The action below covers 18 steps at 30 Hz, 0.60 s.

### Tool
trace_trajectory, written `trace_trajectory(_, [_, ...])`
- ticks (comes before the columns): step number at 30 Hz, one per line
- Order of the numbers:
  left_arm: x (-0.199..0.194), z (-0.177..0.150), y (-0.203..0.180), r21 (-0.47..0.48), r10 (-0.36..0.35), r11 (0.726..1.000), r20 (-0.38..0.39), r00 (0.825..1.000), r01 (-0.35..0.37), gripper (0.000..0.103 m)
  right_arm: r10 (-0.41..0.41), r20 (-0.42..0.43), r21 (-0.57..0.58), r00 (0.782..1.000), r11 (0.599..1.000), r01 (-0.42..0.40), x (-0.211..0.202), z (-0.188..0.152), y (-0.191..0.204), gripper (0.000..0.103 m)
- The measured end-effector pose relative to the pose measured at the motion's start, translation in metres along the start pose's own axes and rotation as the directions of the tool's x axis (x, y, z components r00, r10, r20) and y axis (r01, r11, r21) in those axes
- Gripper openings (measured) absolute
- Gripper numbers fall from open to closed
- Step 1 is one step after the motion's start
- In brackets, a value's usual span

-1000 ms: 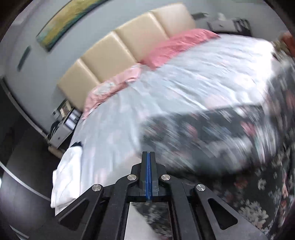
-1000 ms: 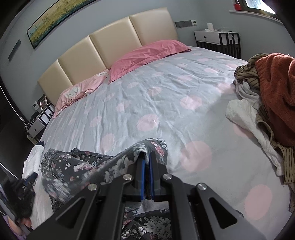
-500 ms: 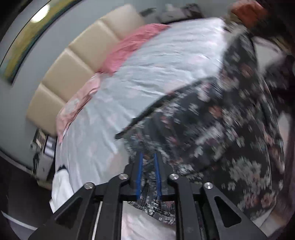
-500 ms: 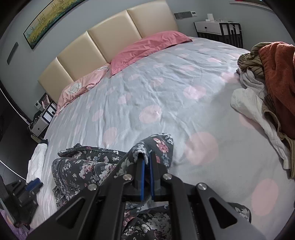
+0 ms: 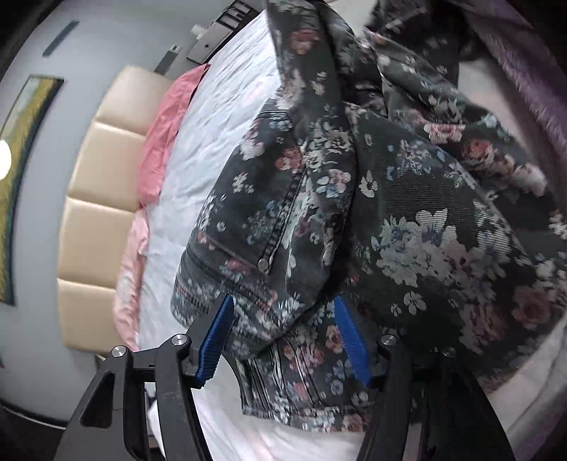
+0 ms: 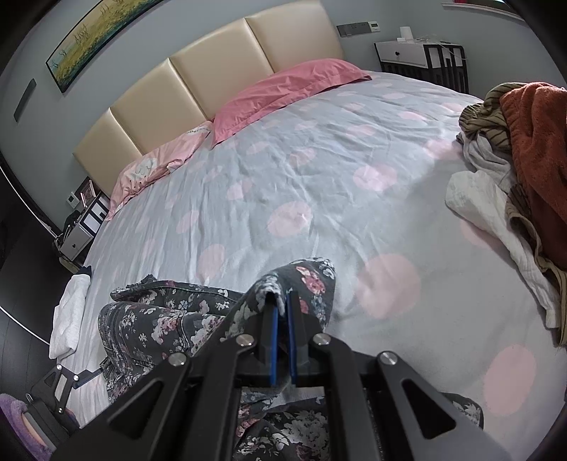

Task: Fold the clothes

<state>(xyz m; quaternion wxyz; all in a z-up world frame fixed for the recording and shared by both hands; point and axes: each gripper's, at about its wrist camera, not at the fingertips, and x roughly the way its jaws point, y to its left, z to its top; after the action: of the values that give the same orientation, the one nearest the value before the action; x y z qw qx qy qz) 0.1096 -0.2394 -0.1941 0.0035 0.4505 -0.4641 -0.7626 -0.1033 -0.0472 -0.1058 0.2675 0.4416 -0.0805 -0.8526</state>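
The left tool [image 5: 283, 340] stands wide, its jaws having just been opening. The dark floral trousers [image 5: 354, 212] hang bunched between and above its blue pads [image 5: 216, 337]; the cloth lies loose in the gap, and the pads do not press on it. A waistband with a metal button [image 5: 263, 264] shows just above the left pad, and a hem edge droops below the tool, over the pale bed cover [image 5: 219, 142].

The right tool [image 6: 280, 333] is pinched narrow on a fold of the same trousers [image 6: 163, 326], the cloth rising in a small peak around its blue pads [image 6: 272, 340]. From that peak the garment runs down and left across the near edge of the bed, crumpled, with more of it lying under the tool at the bottom of the right wrist view.

The bed [image 6: 319, 177] carries a grey cover with pink dots. Two pink pillows [image 6: 283, 88] lie against a cream padded headboard [image 6: 212, 71]. A heap of other clothes [image 6: 514, 159], rust, striped and white, sits at the right side of the bed, well apart from the trousers. A white cloth [image 6: 69, 312] lies at the left edge. A painting [image 6: 102, 32] hangs above the headboard, and a nightstand [image 6: 421, 60] stands beyond the far corner.
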Motion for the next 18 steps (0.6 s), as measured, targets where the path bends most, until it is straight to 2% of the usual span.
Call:
trace_trajectory(7, [0.027, 0.017, -0.016, -0.028, 0.095, 0.995, -0.012, 0.995, -0.095, 0.061, 0.004, -0.001, 0.005, 1.0, 1.0, -0.004, 0.001, 0.0, 0.0, 0.006])
trace_trajectory(8, [0.028, 0.02, -0.015, -0.05, 0.095, 0.994, -0.013, 0.995, -0.096, 0.054, 0.004, -0.002, 0.005, 1.0, 1.0, -0.004, 0.002, 0.0, -0.001, 0.006])
trace_trajectory(9, [0.03, 0.022, -0.013, -0.073, 0.093, 0.993, -0.016, 0.996, -0.094, 0.039, 0.005, -0.002, 0.006, 1.0, 1.0, -0.005, 0.002, 0.0, -0.001, 0.006])
trace_trajectory(10, [0.032, 0.024, -0.009, -0.103, 0.081, 0.991, -0.023, 0.996, -0.083, 0.029, 0.004, -0.003, 0.007, 1.0, 1.0, -0.004, 0.003, 0.001, -0.001, 0.006])
trace_trajectory(11, [0.033, 0.026, -0.005, -0.134, 0.072, 0.988, -0.029, 0.997, -0.075, 0.015, 0.004, -0.004, 0.007, 1.0, 1.0, -0.004, 0.003, 0.001, -0.001, 0.006])
trace_trajectory(12, [0.032, 0.027, 0.001, -0.168, 0.073, 0.983, -0.03, 0.997, -0.077, 0.009, 0.004, -0.003, 0.007, 1.0, 1.0, -0.004, 0.004, 0.001, -0.001, 0.006])
trace_trajectory(15, [0.022, 0.03, 0.026, -0.298, 0.094, 0.949, -0.031, 0.995, -0.099, 0.006, 0.007, -0.003, 0.009, 1.0, 1.0, -0.007, 0.003, 0.0, -0.002, 0.006])
trace_trajectory(18, [0.005, 0.025, 0.062, -0.451, 0.13, 0.883, -0.035, 0.991, -0.132, 0.006, 0.022, -0.006, 0.018, 1.0, 1.0, -0.022, 0.001, -0.001, -0.004, 0.006])
